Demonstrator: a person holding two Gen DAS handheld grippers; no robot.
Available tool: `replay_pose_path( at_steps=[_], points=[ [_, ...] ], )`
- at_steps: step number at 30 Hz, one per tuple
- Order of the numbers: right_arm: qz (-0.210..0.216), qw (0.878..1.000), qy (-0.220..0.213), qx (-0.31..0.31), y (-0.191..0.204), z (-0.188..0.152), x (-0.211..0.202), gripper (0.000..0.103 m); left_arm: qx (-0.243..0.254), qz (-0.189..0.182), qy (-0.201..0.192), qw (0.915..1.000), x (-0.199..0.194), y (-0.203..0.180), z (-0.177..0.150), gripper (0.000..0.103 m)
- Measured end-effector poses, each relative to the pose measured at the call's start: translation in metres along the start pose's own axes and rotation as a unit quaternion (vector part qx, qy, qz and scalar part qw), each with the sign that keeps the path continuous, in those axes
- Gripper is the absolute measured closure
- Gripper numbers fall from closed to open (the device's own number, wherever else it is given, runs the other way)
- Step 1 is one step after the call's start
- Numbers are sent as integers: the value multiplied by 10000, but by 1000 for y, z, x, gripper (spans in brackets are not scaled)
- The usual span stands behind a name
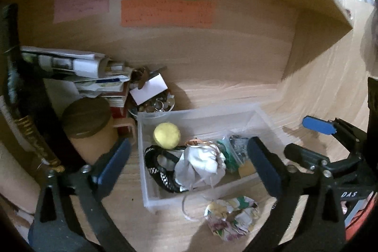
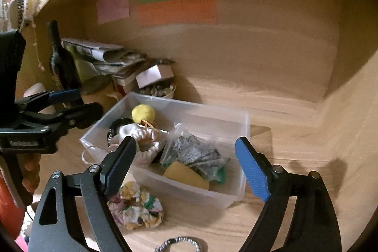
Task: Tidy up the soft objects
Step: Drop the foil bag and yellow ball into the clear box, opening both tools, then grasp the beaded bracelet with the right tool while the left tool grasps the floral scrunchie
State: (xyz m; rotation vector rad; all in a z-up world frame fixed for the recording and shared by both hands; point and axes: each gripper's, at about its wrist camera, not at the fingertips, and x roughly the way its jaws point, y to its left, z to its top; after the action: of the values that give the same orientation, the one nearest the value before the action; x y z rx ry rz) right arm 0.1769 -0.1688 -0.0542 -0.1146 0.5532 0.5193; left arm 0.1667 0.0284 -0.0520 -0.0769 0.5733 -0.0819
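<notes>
Soft objects sit mostly inside the clear plastic bin [image 1: 151,157] on your wooden worktop [image 1: 307,91]. Take that bin as your landmark. In its far corner rests a yellow ball [image 1: 167,135]. Nearer you from the ball lies a black braided cord [image 1: 157,171], and beside the cord a white drawstring pouch [image 1: 200,163] is bunched up, its mouth gathered with an orange tie. Toward the bin's other end you have a clear bag of dark knit fabric [image 2: 196,152] with a bit of green showing, and a yellow sponge [image 2: 186,175] lying against the near wall.

Just outside the bin, at its near side, a crumpled floral cloth [image 2: 135,207] lies on the worktop, touching nothing inside. A thin white cord loops out over the bin wall close to it.

Your left claw [image 1: 189,164] is spread wide with nothing between its pads, hanging above the bin around the pouch. Your right claw [image 2: 186,167] is likewise wide apart and holds nothing, poised over the bin's near wall, with the floral cloth just below its left finger.

Behind the bin stand a lidded brown jar [image 1: 91,129], a stack of papers [image 1: 94,72], and a small bowl of trinkets [image 1: 156,105].
</notes>
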Motion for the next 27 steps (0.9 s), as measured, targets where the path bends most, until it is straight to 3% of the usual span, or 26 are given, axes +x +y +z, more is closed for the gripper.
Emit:
replay_pose_path(
  at_steps=[8, 17, 20, 27],
  points=[
    [-149, 9998, 60, -130, 2, -31, -18, 15, -37, -24, 268, 9996, -11, 3, -34, 2],
    [-285, 9951, 940, 94, -13, -91, 1, 17, 76, 123, 951, 9954, 16, -2, -86, 2],
    [-242, 9919, 1232, 205, -18, -103, 9, 29, 12, 34, 1174, 9931, 25, -4, -96, 5],
    [-157, 9873, 1576, 116, -16, -111, 20, 58, 238, -187, 1463, 9888, 41, -20, -102, 27]
  ],
)
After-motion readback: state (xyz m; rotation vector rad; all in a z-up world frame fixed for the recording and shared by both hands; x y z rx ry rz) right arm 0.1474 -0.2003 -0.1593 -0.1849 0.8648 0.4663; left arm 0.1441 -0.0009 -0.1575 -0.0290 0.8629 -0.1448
